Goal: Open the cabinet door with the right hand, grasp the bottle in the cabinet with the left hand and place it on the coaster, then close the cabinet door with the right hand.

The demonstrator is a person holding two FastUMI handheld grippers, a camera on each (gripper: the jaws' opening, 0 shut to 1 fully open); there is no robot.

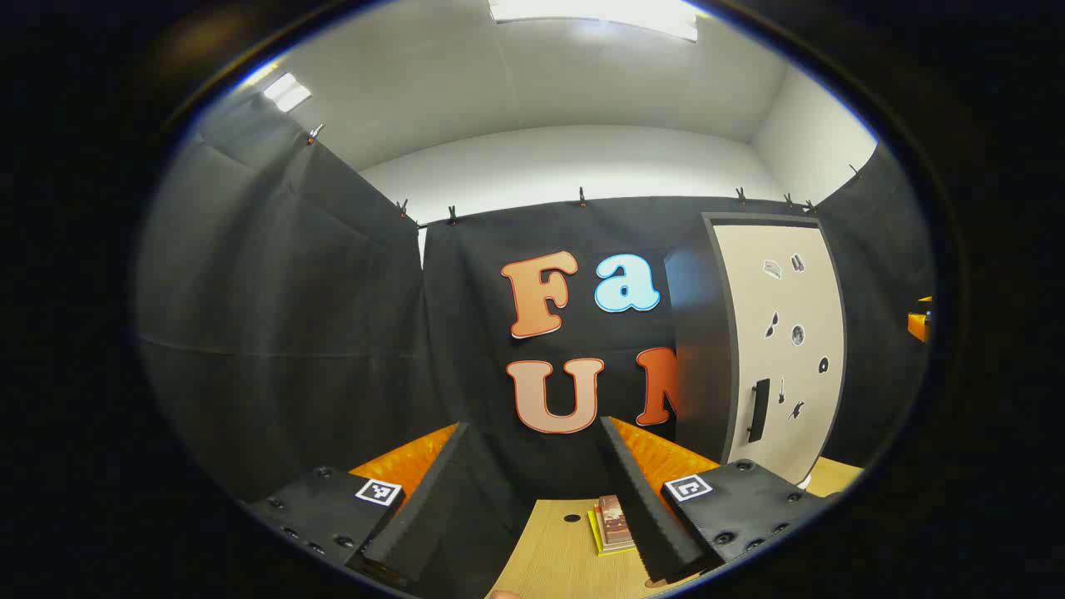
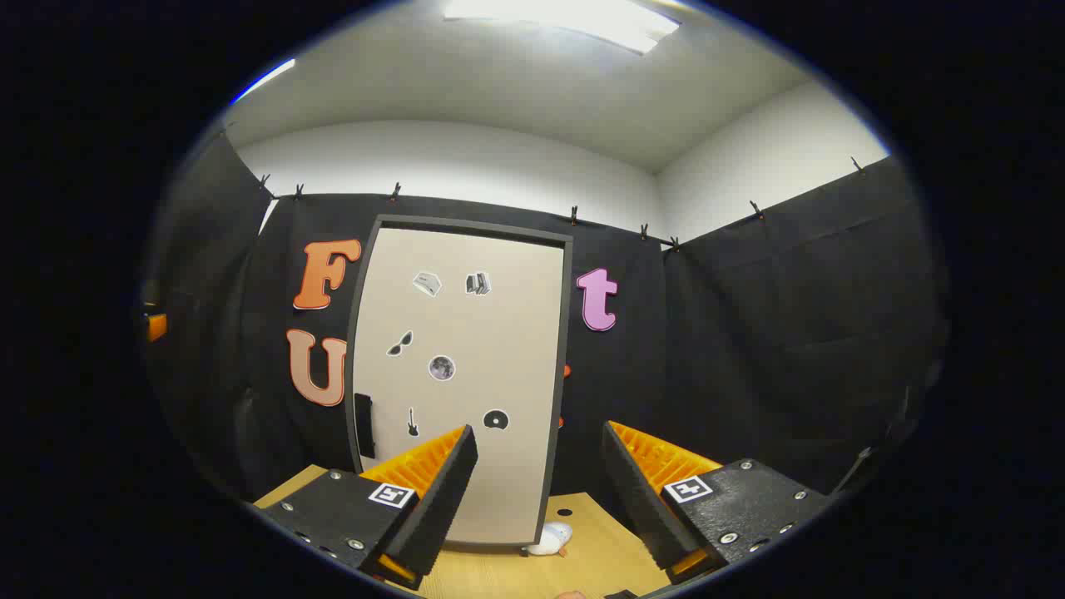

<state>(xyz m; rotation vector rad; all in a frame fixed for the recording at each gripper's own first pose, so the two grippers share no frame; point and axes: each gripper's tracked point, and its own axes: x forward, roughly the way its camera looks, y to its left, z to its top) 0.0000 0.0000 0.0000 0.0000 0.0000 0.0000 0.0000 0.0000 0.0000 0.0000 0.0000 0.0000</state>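
A tall cabinet stands on the wooden table with its beige door (image 2: 462,374) closed; small stickers dot the door, and a dark handle (image 2: 364,426) sits at its lower left edge. In the left gripper view the same cabinet door (image 1: 782,341) is off to the right, its handle (image 1: 758,409) low on the door. My left gripper (image 1: 537,491) is open with nothing between its fingers, some way short of the cabinet. My right gripper (image 2: 539,491) is open too, facing the door and apart from it. The cabinet's inside is hidden.
A small stack of flat books or cards (image 1: 614,524) lies on the table (image 1: 549,557) between my left fingers. A white rounded object (image 2: 551,539) rests at the cabinet's foot. Black cloth walls close in the booth on all sides.
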